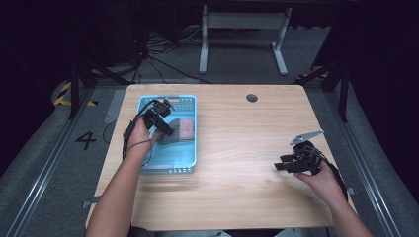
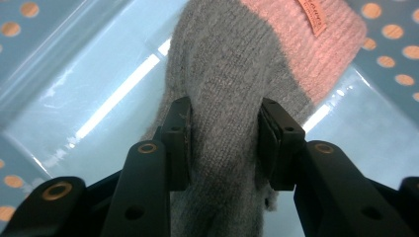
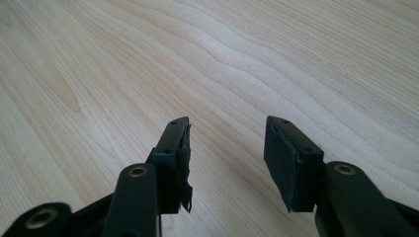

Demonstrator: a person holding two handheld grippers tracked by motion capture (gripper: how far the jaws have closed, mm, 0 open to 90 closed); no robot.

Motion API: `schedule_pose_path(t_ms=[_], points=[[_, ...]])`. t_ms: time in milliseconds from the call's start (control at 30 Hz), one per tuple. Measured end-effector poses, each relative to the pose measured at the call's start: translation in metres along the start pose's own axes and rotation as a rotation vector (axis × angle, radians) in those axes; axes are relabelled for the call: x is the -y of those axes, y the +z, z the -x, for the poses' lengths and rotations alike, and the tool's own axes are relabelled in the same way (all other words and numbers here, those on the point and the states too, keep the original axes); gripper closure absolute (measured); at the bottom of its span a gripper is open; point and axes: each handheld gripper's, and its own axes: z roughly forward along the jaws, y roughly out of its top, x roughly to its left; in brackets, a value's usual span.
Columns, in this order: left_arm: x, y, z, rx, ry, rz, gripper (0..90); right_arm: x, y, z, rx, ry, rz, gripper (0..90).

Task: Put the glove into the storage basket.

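grey and pink knitted sock [image 2: 222,89] is lying in the blue perforated basket [image 1: 190,148] at the left of the wooden table [image 1: 237,148]. the left gripper [image 2: 225,143] is pinching the sock's grey part, both pads touching the knit. the right gripper [image 3: 227,148] is hovering over bare wood near the table's right edge, jaws spread and gripping nothing.
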Motion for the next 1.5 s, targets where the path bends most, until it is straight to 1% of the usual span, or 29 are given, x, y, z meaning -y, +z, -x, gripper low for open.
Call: schedule_pose_path(t_ms=[133, 167, 233, 333, 367, 467, 500, 533, 567, 633, 700, 833, 967, 1067, 1133, 1200, 1267, 1367, 1500], points=[[-0.001, 0.004, -0.002, -0.005, -0.012, -0.001, 61.2, 0.000, 0.000, 0.001, -0.001, -0.002, -0.001, 53.2], [-0.002, 0.005, -0.002, -0.008, -0.010, -0.008, 61.1, 0.000, 0.000, 0.001, -0.002, -0.003, -0.001, 53.2], [-0.003, 0.007, -0.002, -0.011, -0.020, -0.012, 60.4, 0.000, 0.000, 0.000, -0.003, -0.003, 0.000, 53.2], [-0.002, 0.009, -0.003, -0.012, -0.020, -0.017, 58.6, 0.000, -0.001, 0.000, -0.001, -0.003, 0.004, 53.1], [-0.002, 0.009, -0.003, -0.008, -0.026, -0.012, 57.9, 0.000, -0.001, 0.000, -0.003, -0.002, 0.005, 53.1], [-0.001, 0.006, -0.003, -0.033, -0.018, 0.005, 52.2, 0.000, -0.003, 0.001, -0.008, -0.002, 0.010, 53.2], [-0.001, 0.004, -0.003, -0.034, -0.023, 0.011, 51.7, 0.000, -0.003, 0.000, -0.008, -0.002, 0.011, 53.3], [0.000, 0.002, -0.003, -0.028, -0.027, 0.024, 53.1, 0.000, -0.003, 0.000, -0.007, -0.002, 0.012, 53.2], [0.000, 0.002, -0.004, -0.021, -0.028, 0.031, 51.4, 0.000, -0.003, 0.000, -0.008, -0.001, 0.013, 53.2], [0.000, 0.002, -0.004, -0.029, -0.035, 0.032, 46.8, -0.001, -0.003, 0.000, -0.008, -0.003, 0.013, 53.1], [0.001, 0.002, -0.004, -0.034, -0.039, 0.033, 47.5, -0.002, -0.002, -0.001, -0.011, -0.005, 0.013, 53.0], [0.004, -0.006, -0.002, -0.041, -0.037, 0.072, 47.0, -0.004, -0.001, 0.000, -0.013, -0.012, 0.014, 52.8], [0.009, -0.022, 0.004, -0.040, -0.041, 0.149, 47.4, -0.007, 0.002, 0.001, -0.017, -0.016, 0.009, 52.8], [0.012, -0.036, 0.013, -0.027, -0.042, 0.211, 47.8, -0.010, 0.004, 0.001, -0.022, -0.024, 0.010, 52.9], [0.013, -0.043, 0.020, -0.020, -0.032, 0.233, 48.4, -0.013, 0.005, 0.001, -0.026, -0.030, 0.012, 52.9], [0.014, -0.050, 0.030, -0.024, -0.012, 0.250, 48.4, -0.016, 0.006, 0.001, -0.029, -0.034, 0.014, 52.9], [0.015, -0.057, 0.041, -0.018, 0.007, 0.283, 48.3, -0.020, 0.008, 0.001, -0.032, -0.041, 0.018, 53.0], [0.017, -0.067, 0.057, 0.004, 0.037, 0.322, 48.2, -0.024, 0.009, 0.002, -0.037, -0.047, 0.021, 53.0], [0.018, -0.079, 0.078, 0.035, 0.074, 0.354, 47.3, -0.028, 0.010, 0.005, -0.040, -0.054, 0.032, 53.0]])
